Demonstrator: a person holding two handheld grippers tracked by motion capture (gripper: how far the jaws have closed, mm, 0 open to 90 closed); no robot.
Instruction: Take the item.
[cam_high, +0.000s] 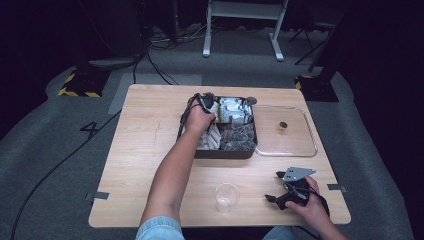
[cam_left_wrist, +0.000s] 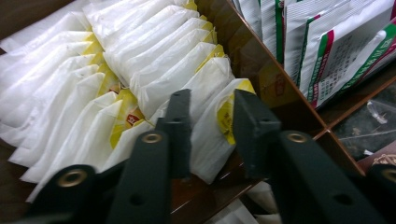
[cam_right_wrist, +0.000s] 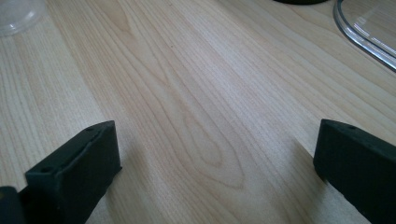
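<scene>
- L gripper (cam_left_wrist: 212, 126) was down in the box (cam_high: 225, 153), jaws part open either side of a white-yellow sachet (cam_left_wrist: 212, 135), not clamped.
- R gripper (cam_right_wrist: 210, 158) sat low over the table (cam_right_wrist: 187, 93) nr the front edge, jaws wide apart, empty.
- Cup (cam_high: 226, 196) stood btwn the forearms; clear tray (cam_high: 287, 150) lay just R of box.
</scene>
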